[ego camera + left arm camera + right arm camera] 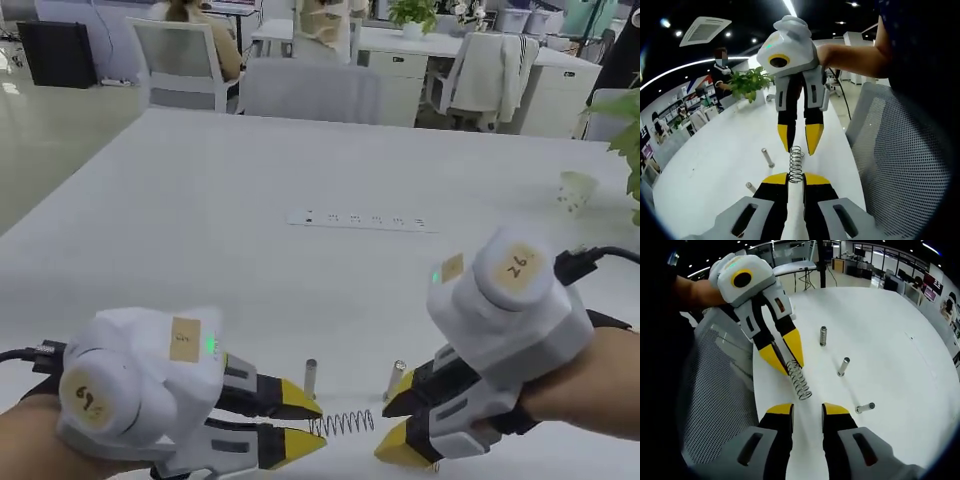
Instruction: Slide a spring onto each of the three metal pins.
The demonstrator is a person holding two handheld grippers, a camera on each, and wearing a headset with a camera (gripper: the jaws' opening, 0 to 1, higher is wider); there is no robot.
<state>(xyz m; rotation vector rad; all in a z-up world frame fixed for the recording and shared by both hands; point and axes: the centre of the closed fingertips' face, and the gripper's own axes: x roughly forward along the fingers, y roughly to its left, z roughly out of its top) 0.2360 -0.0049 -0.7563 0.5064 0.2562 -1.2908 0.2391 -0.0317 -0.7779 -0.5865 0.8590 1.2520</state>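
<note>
The left gripper [316, 424] has its jaws pinched nearly together on one end of a spring [345, 422]. The spring sticks straight out ahead of its tips, just above the white table [200, 230]. The right gripper [386, 432] faces it with jaws parted and nothing between them, and the spring's free end lies just short of that gap. Three metal pins [843, 366] are on the table ahead and to the right of the right gripper's jaws. The farthest pin [823, 335] looks ribbed, and the nearest pin [865, 407] sits just beside its right jaw.
</note>
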